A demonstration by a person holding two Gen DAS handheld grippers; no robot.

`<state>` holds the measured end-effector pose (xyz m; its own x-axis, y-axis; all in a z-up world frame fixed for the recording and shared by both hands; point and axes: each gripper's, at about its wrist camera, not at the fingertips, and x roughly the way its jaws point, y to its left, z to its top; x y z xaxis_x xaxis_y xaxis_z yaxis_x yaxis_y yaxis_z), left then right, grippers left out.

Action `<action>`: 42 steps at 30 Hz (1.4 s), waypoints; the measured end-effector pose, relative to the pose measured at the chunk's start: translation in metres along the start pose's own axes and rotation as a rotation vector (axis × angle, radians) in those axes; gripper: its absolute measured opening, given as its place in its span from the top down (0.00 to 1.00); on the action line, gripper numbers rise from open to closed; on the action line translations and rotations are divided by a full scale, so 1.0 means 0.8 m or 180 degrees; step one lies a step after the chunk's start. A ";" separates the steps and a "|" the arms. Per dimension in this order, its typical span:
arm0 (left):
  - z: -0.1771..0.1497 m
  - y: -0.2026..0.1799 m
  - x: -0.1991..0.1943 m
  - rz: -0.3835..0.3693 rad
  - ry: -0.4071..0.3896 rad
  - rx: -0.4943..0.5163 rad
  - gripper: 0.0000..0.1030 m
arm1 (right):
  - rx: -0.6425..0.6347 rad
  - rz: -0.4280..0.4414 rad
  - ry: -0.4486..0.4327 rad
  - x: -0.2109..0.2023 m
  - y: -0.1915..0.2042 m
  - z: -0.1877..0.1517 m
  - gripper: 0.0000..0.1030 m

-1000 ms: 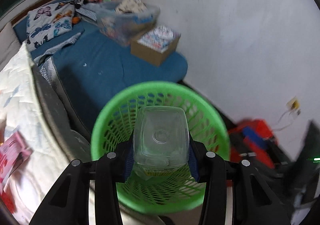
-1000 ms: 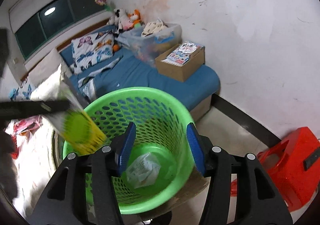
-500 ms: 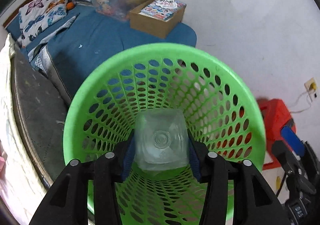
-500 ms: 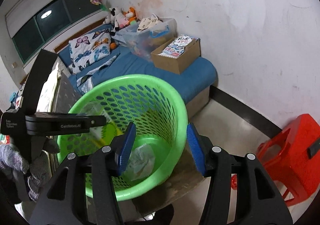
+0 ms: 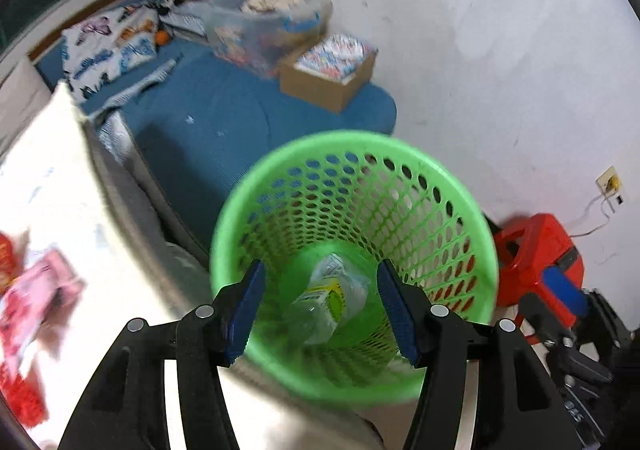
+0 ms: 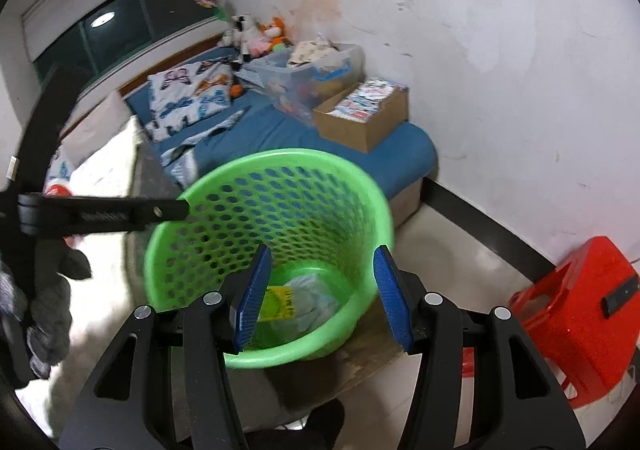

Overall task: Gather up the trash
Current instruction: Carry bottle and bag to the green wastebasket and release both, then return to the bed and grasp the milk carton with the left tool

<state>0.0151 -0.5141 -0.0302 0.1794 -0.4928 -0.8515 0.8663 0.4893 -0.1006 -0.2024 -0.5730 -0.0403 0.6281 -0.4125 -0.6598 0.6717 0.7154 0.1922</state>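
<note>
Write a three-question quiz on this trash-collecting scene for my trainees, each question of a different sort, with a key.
1. True or false: the left gripper holds the clear bottle.
2. Where does the bottle lie? A) on the bed B) in the green basket C) on the red stool
3. What stands nearest the cardboard box on the blue mattress?

Key: 1 false; 2 B; 3 a clear storage bin.

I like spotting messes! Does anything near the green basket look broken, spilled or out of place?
Nothing near it looks broken or spilled. The clear bottle with its yellow label lies at the bottom of the green basket, on a crumpled wrapper. That is where trash belongs.
</note>
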 end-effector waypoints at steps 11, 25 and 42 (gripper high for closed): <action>-0.093 0.090 -0.167 0.0162 -0.0587 -0.0412 0.40 | -0.0332 0.0353 0.0016 -0.050 0.094 -0.016 0.36; -0.240 0.216 -0.292 0.0644 -0.0921 -0.0941 0.32 | -0.0774 0.0865 0.0190 -0.054 0.219 -0.034 0.36; -0.340 0.298 -0.279 0.0494 -0.0412 -0.0355 0.22 | -0.1256 0.1128 0.0407 -0.044 0.324 -0.058 0.36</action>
<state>0.0551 -0.0917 -0.0042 0.3710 -0.4902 -0.7887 0.7681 0.6393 -0.0361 -0.0686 -0.3468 -0.0006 0.7199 -0.0533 -0.6921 0.2137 0.9656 0.1479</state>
